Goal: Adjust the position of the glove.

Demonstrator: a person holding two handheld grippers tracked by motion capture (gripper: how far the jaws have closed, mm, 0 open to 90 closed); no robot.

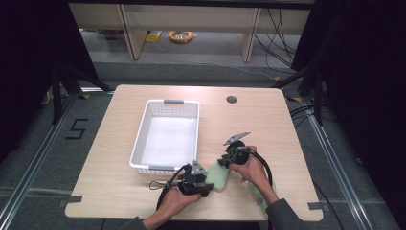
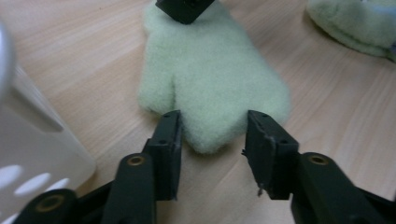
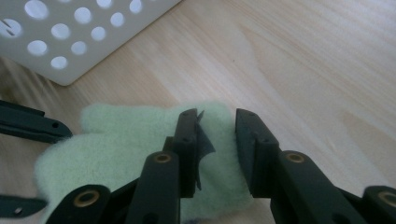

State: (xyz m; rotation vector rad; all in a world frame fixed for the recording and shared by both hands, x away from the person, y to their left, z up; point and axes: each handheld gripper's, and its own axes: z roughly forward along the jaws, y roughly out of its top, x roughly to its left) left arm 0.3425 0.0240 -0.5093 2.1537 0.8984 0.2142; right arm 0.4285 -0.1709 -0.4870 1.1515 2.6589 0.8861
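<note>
A pale green fleece mitten [image 1: 219,175] lies flat on the wooden table [image 1: 268,124], just off the white basket's near right corner. My left gripper [image 1: 207,185] is open at the mitten's near end, and the rounded tip [image 2: 212,133] lies between its jaws without being pinched. My right gripper [image 1: 224,162] is open at the opposite end. Its jaws straddle the mitten's edge [image 3: 219,140], with green fleece showing in the gap. The mitten's thumb [image 2: 156,95] points toward the basket. A second green mitten [image 2: 355,23] lies to the right, partly under the person's right forearm [image 1: 258,194].
A white perforated basket [image 1: 143,125] stands at the table's middle left and looks empty; its wall [image 3: 70,37] is close to both grippers. A round cable hole [image 1: 231,99] is at the back. Table edges lie just behind the hands.
</note>
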